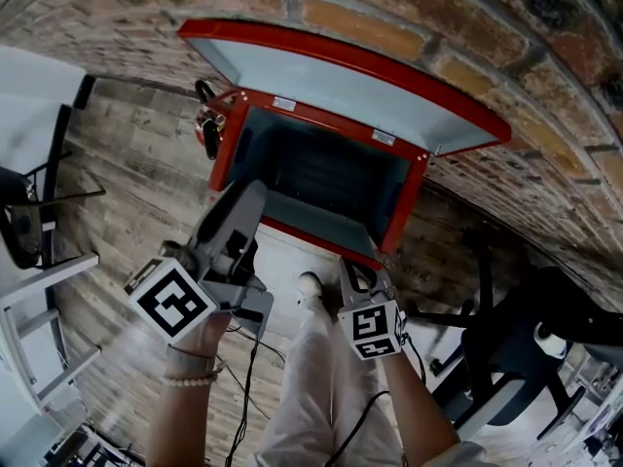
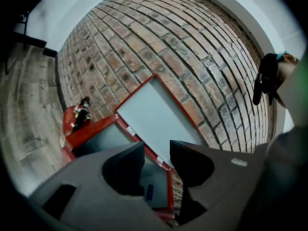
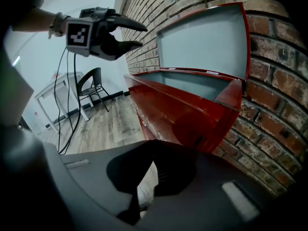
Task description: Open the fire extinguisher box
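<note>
While our left tongs point(image 1: 243, 197) hover open and empty before the fire extinguisher box point(image 1: 404, 202), a red extinguisher point(image 1: 207, 129) beyond them to the left, we see the box's lid point(image 1: 341, 86) raised by the brick wall point(image 1: 438, 27) ahead and our right tongs point(image 1: 358, 272), closed on nothing, by its near rim, a chair point(image 1: 506, 339) to their right.

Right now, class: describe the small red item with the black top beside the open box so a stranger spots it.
Find the brick wall, then the red box against it, lid raised. At the box's left end in the head view sits a small red extinguisher; unlike the grey-lined box, it is rounded with a black top.
</note>
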